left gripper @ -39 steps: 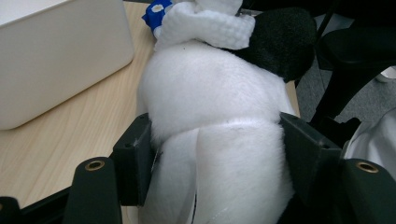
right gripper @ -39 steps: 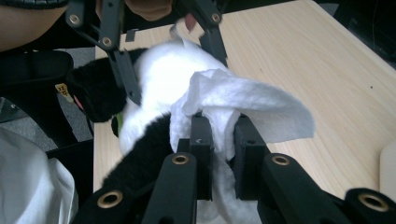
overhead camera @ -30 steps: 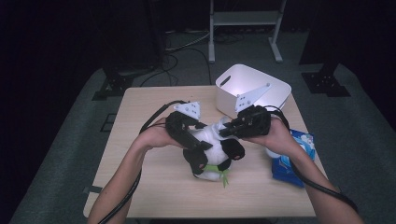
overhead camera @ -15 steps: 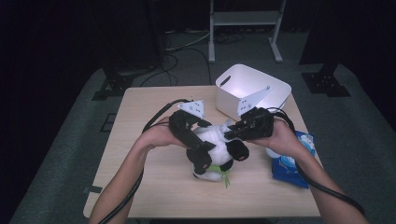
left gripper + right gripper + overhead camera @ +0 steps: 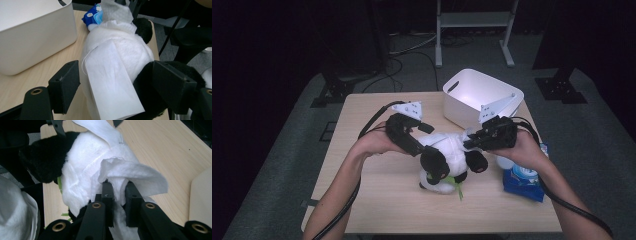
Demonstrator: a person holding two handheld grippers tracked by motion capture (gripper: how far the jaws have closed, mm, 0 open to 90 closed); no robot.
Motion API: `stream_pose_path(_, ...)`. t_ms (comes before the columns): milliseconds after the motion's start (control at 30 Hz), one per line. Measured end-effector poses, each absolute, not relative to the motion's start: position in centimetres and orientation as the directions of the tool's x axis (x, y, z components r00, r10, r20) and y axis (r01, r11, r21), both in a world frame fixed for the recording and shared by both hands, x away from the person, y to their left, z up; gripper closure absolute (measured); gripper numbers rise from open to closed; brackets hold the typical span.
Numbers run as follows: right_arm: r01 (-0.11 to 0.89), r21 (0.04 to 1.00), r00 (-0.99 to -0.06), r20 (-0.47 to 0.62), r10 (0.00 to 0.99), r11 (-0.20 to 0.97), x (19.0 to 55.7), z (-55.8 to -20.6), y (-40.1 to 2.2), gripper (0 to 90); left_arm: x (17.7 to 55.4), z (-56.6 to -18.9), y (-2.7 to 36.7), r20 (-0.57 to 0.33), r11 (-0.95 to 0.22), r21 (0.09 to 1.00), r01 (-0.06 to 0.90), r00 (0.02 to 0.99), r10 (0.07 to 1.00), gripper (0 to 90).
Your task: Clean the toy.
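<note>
Pale wood table (image 5: pixel 377 210), bare along the near edge where the person's forearms come in. Just past that, slightly right of the middle, lies a black-and-white plush panda (image 5: pixel 447 162) with a bit of green at its near side. Near the right edge, toward the near corner, a blue wipes pack (image 5: pixel 523 182) lies flat, just beside the right hand. The right gripper (image 5: pixel 469 142) meets the panda from the right; in the right gripper view its jaws stand narrow, pinched on a folded white tissue (image 5: pixel 130 173) that is pressed against the plush's white body. The left gripper (image 5: pixel 424 150) comes in from the left; its jaws have just been opening and now stand apart, straddling the panda's body without pressing, with the plush's white fabric tag (image 5: pixel 110 82) lying between them in the left gripper view. A black cable trails from each gripper back toward the near edge. Farther off, at the far right corner, a white plastic bin (image 5: pixel 462 107) sits well apart from the panda.
</note>
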State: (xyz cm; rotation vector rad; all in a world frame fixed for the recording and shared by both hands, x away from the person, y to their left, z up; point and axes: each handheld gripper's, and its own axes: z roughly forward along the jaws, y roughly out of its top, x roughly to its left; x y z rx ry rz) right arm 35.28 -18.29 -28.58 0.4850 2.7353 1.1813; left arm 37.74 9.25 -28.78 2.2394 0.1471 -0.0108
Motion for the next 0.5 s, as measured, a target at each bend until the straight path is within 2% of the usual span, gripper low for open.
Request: stream_pose_path(500, 0.147, 0.726, -0.972, -0.022, 0.236, 0.672, 34.7, -26.5, -14.1, 79.8, 38.1, -29.4, 8.3, -0.077, -0.621, 0.777, 0.102, 0.995, 0.067, 25.2)
